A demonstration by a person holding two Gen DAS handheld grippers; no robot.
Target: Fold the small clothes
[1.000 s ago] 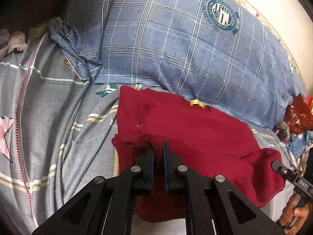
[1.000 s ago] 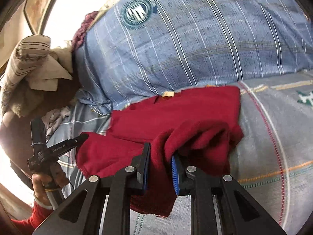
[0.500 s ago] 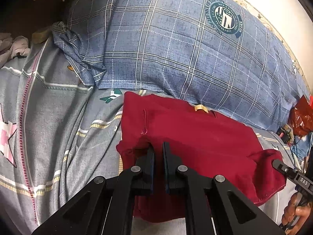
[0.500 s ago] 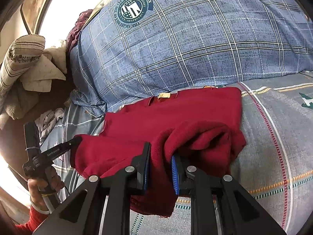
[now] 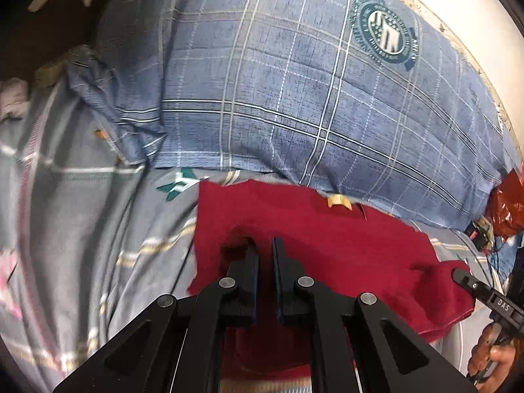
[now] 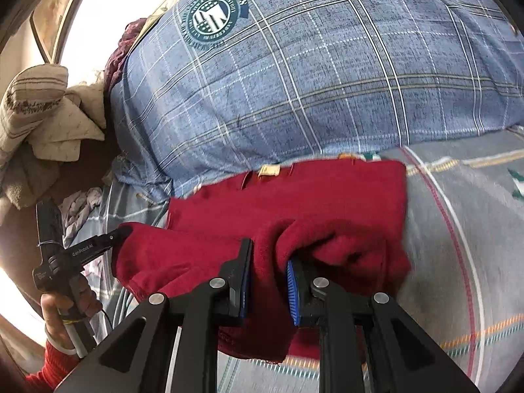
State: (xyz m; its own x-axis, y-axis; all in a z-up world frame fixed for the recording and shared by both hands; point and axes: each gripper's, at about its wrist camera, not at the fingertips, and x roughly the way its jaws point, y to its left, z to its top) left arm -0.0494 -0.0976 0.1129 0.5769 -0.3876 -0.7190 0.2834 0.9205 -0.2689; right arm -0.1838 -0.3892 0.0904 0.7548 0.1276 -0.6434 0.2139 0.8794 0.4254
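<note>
Now closer to the plaid pillow [image 5: 294,104] than a second ago, with both grippers carried forward over the red garment [image 5: 327,249], and its lifted near edge drawn further up over the flat part. Left gripper [image 5: 264,252] pinched nearly closed on a raised fold of that cloth at its left side, a narrow slit left between the blue pads; no clear view of how much fabric sits between them. Right gripper [image 6: 268,262] clamped on a thick bunch of the same garment [image 6: 327,203], jaws held wider apart by the wad, as before. Garment spread on the grey striped bedsheet [image 5: 75,216], far edge touching the foot of the pillow, tan neck label [image 5: 339,200] just beside the pillow seam. Left part of the left wrist view smeared by motion blur, sheet pattern hard to read there. Near hem of the garment hidden under the black gripper bodies in both views. Right-hand corner of the cloth bunched against the tip of the other gripper at the frame edge, contact hard to judge. Beige cloths [image 6: 42,114] and a red bag [image 5: 506,206] cut off at the margins.
</note>
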